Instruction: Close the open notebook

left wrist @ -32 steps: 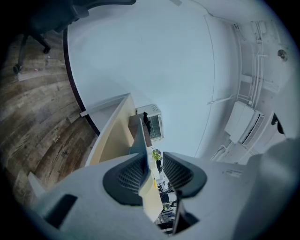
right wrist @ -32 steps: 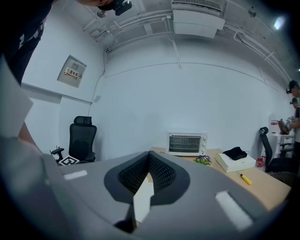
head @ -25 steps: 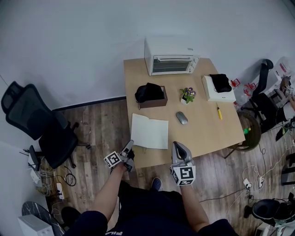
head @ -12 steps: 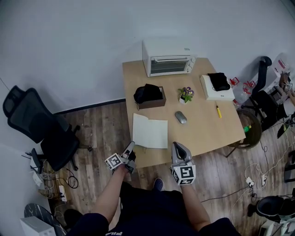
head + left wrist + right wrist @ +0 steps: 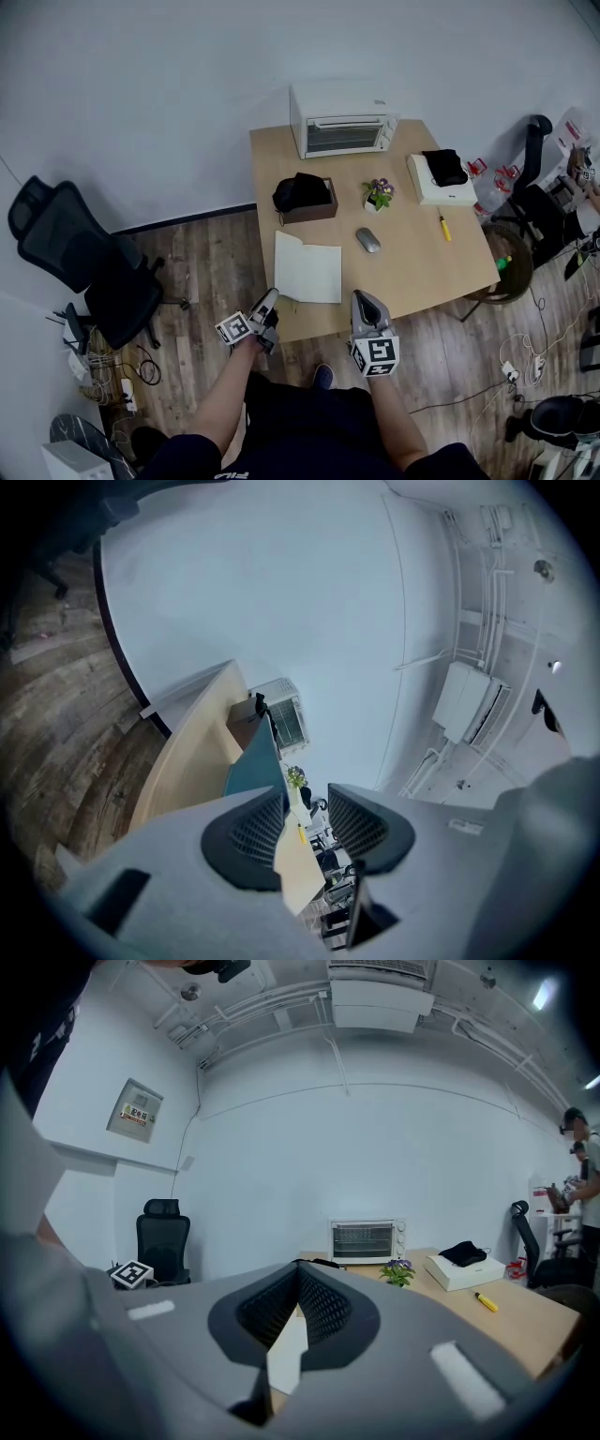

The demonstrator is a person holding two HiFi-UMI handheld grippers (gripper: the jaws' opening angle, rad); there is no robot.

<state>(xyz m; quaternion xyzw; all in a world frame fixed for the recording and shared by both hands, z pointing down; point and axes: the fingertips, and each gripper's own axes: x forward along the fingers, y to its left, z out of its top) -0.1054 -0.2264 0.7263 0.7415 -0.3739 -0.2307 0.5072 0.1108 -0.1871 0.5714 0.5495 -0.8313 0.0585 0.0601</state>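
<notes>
The open notebook (image 5: 307, 267) lies flat with white pages up, near the front left of the wooden table (image 5: 422, 262). My left gripper (image 5: 267, 302) hovers at the table's front edge by the notebook's near left corner, its jaws a little apart and empty. In the left gripper view the notebook (image 5: 255, 761) runs away from that gripper (image 5: 305, 803). My right gripper (image 5: 363, 302) is at the front edge just right of the notebook, pads together. In the right gripper view the page (image 5: 286, 1349) shows below the shut gripper (image 5: 300, 1279).
A white toaster oven (image 5: 339, 120) stands at the table's back. A brown box with a black item (image 5: 303, 195), a small potted plant (image 5: 380, 193), a grey mouse (image 5: 367, 240), a white box under black cloth (image 5: 442, 178) and a yellow pen (image 5: 444, 228) sit beyond. An office chair (image 5: 80, 262) stands left.
Both grippers stay at the table's front edge; the left one has edged slightly right toward the notebook. The notebook has not moved.
</notes>
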